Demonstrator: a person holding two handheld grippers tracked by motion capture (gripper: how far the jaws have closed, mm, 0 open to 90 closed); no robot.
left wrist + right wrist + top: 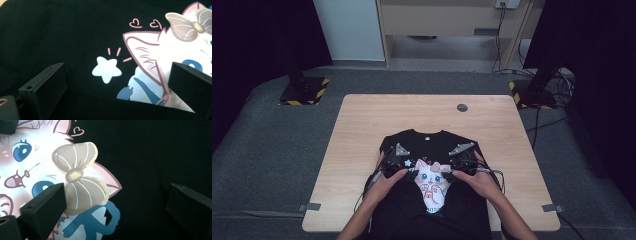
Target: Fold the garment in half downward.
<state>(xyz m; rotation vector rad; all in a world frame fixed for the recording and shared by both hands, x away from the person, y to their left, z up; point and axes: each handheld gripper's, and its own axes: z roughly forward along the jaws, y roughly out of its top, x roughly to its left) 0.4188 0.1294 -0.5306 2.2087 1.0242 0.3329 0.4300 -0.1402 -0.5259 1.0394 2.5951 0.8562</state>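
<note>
Two hands hold two spread claws over one black T-shirt (432,145).

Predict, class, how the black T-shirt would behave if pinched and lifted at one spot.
The black T-shirt lies flat and thin on the table, so it would probably drape limply. It looks light. The cat print may feel slightly stiffer than the plain cloth.

The left gripper (117,85) hangs with jaws spread wide over a black T-shirt (62,32) — a white star (107,70), pink hearts (145,23) and a bow-wearing cat print (175,50) between them.
</note>
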